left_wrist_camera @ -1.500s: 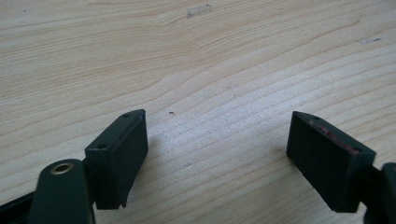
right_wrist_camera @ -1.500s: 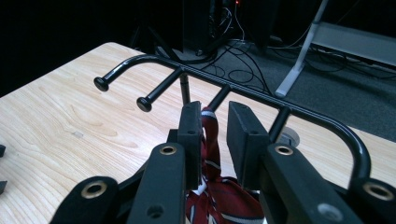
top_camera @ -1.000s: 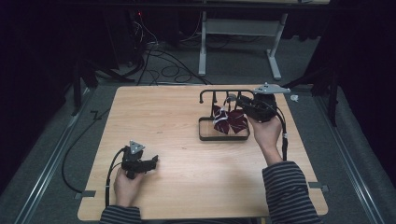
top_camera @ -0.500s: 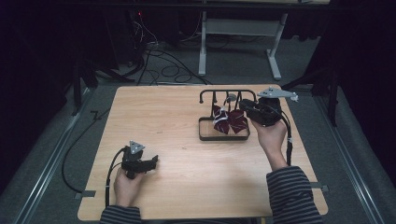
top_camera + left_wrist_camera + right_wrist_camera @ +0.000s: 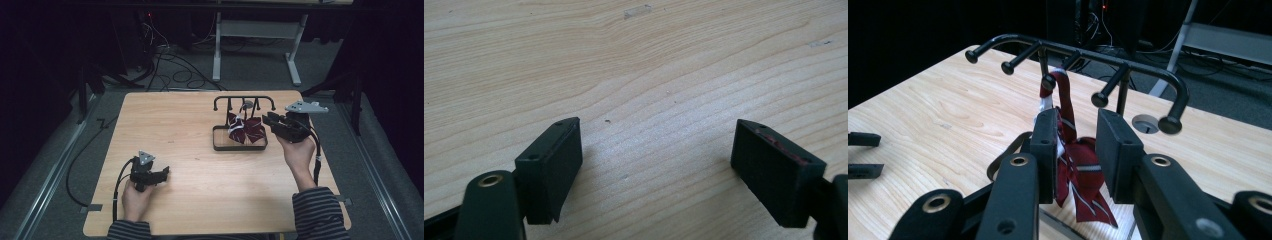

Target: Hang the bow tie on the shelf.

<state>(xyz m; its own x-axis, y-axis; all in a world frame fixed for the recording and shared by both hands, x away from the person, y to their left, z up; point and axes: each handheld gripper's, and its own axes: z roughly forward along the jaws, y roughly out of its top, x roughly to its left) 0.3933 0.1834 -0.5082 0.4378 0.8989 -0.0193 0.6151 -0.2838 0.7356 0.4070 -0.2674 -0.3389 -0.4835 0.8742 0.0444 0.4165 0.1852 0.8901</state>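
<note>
The dark red striped bow tie [image 5: 1075,167] hangs by its band from a middle peg of the black metal hook rack [image 5: 244,101], at about one o'clock on the pale wooden tabletop [image 5: 200,150]; its lower folds droop toward the rack's black tray base [image 5: 220,145]. In the right gripper view the right tongs [image 5: 1075,152] stand on either side of the fabric. Their jaws have just been opening, and a gap shows at the right pad, so the tie sits between them unclamped, though the left pad lies so close that I cannot tell whether it touches.

The left tongs [image 5: 656,165] rest spread wide apart over bare wood at about seven o'clock, holding nothing, well away from the rack.

The likely step in hand is letting go of the tie once it is hung. The risks from here, as I judge them:
- a pad or jaw edge catches a fold as the right hand backs away — that would drag the band off its peg
- the band sits near the peg's knob end, so a small tug could slip it over
- a knock against the light rack could shift it on the tabletop
</note>
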